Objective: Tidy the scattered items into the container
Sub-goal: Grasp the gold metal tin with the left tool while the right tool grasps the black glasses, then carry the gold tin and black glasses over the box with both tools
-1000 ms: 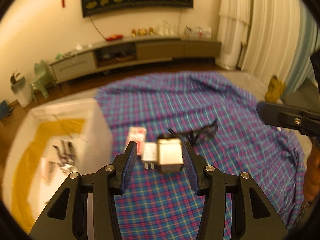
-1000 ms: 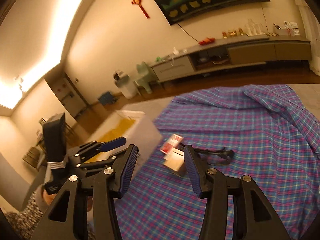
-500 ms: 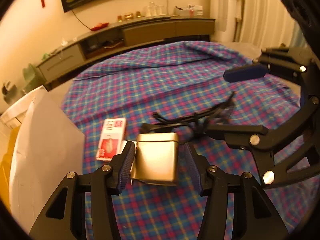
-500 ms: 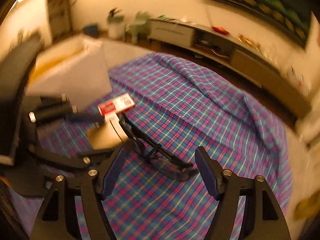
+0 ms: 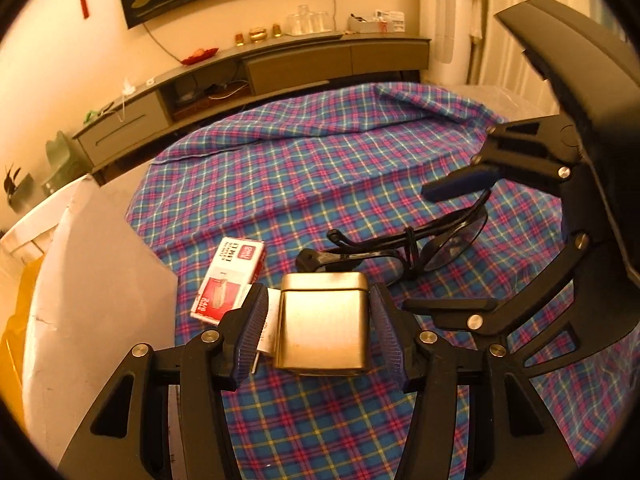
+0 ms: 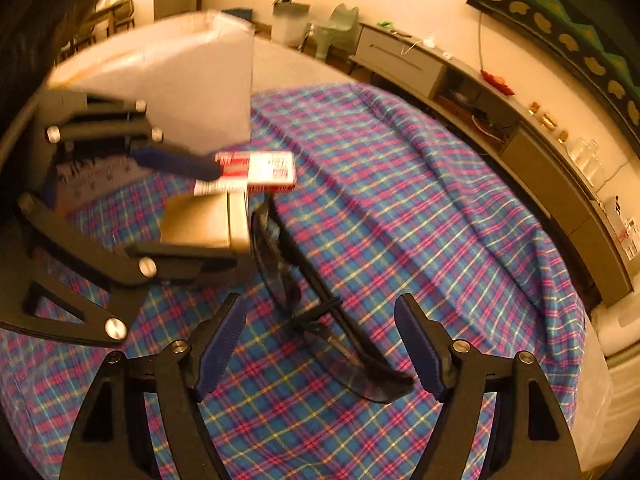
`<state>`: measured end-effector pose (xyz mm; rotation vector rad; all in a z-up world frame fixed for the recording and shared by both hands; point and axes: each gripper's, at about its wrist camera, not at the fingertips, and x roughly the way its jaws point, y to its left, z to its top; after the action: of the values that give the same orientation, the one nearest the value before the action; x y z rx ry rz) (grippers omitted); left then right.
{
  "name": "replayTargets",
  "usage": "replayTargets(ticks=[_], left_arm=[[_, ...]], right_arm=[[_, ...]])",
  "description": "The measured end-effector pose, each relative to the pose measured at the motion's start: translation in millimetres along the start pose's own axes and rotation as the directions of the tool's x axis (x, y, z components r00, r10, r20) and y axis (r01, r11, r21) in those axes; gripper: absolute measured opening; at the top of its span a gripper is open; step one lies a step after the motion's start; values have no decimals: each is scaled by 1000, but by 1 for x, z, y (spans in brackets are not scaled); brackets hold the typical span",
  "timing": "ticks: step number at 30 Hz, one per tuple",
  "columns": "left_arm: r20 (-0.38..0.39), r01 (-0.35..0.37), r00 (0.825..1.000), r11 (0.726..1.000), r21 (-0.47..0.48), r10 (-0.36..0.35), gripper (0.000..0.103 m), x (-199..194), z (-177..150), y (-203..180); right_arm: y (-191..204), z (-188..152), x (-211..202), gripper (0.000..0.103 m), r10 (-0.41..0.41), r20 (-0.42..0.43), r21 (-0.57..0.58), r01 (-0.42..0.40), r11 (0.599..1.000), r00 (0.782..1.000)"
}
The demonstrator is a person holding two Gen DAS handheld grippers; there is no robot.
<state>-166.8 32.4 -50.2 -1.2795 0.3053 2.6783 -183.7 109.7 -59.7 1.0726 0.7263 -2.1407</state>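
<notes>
A brass-coloured metal tin [image 5: 322, 320] lies on the plaid cloth [image 5: 320, 168] between the fingers of my left gripper [image 5: 320, 334]. Its jaws are opening, with a small gap showing beside the tin. Black glasses [image 6: 320, 320] lie folded on the cloth just right of the tin. My right gripper [image 6: 320, 346] stands open astride them, its pads clear of the frame. A red and white staples box [image 5: 230, 280] sits to the left of the tin. In the right wrist view the left gripper [image 6: 226, 216] straddles the tin [image 6: 200, 224] next to the box [image 6: 260, 168].
A white container [image 5: 92, 280] with a yellow inside stands against the cloth's left edge, close to the staples box. A long low cabinet [image 5: 280, 68] runs along the far wall. The cloth is rumpled at its far right.
Both grippers have come down onto the cloth. The left one now straddles the tin. The right one has rolled, widened its jaws and settled over the glasses.
</notes>
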Motion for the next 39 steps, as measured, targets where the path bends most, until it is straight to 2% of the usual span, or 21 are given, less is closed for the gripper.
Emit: replayTargets(ticks=[2,5,7,13,17,23,27,32,39], left_arm=[[-22,-4,1000,1000,5,4,56,8,-4,-1],[-8,-22,1000,1000,9,22,58,13,-7,-3],[-3,6,1000,1000,-20,-6,52,12,-5,2],[7,35,999,997,-69,-34,51,5,-3,10],[49,79,996,992,-100,-75,51,-11,4,13],[131,131,985,982,-134,-113,51,-48,12,19],[164,151,978,976,-155,-126,51,-68,9,25],[190,166,973,967,-191,-129,51,-90,2,38],[273,188,956,942,-278,-110,51,-128,-4,73]], right_arm=[[0,-3,7,49,9,-16,24,-9,1000,1000],[-4,-8,14,31,41,-22,95,-39,995,999],[-5,-10,17,29,54,-26,129,-50,990,998],[-18,-20,13,28,120,-27,282,-108,954,992],[-31,-30,4,28,165,1,415,-151,897,986],[-43,-40,-25,28,190,104,577,-215,788,976],[-36,-37,-46,28,171,160,614,-233,754,972],[-18,-31,-65,28,147,203,631,-244,736,968],[9,-36,-93,28,114,247,649,-252,718,962]])
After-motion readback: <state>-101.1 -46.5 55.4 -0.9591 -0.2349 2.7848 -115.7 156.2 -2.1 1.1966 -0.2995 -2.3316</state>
